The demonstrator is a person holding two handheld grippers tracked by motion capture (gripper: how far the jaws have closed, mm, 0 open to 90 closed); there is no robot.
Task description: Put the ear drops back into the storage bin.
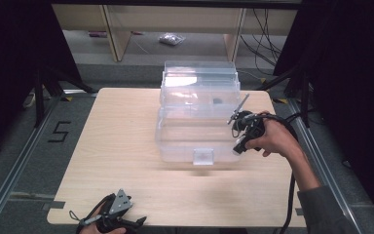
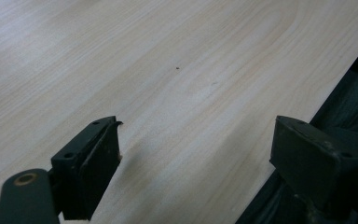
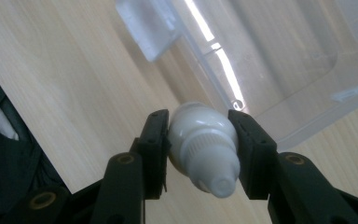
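A clear plastic storage box (image 1: 197, 124) with its lid tipped up at the back stands at the middle rear of the wooden table (image 1: 121, 146). My right gripper (image 1: 238, 145) hovers at the box's front right corner, shut on a small white bottle (image 3: 203, 144) with a ribbed cap; both pads press its sides. In the right gripper view the box's front latch (image 3: 151, 28) and rim (image 3: 223, 65) lie just beyond the bottle. My left gripper (image 1: 126, 223) rests at the table's near left edge, jaws wide apart and empty over bare wood (image 2: 186, 93).
A person's right hand and sleeve (image 1: 316, 200) come in along the table's right side with a black cable. A small dark item (image 1: 217, 101) lies inside the box. Metal rails run beside the table; wooden furniture legs and cables stand behind it.
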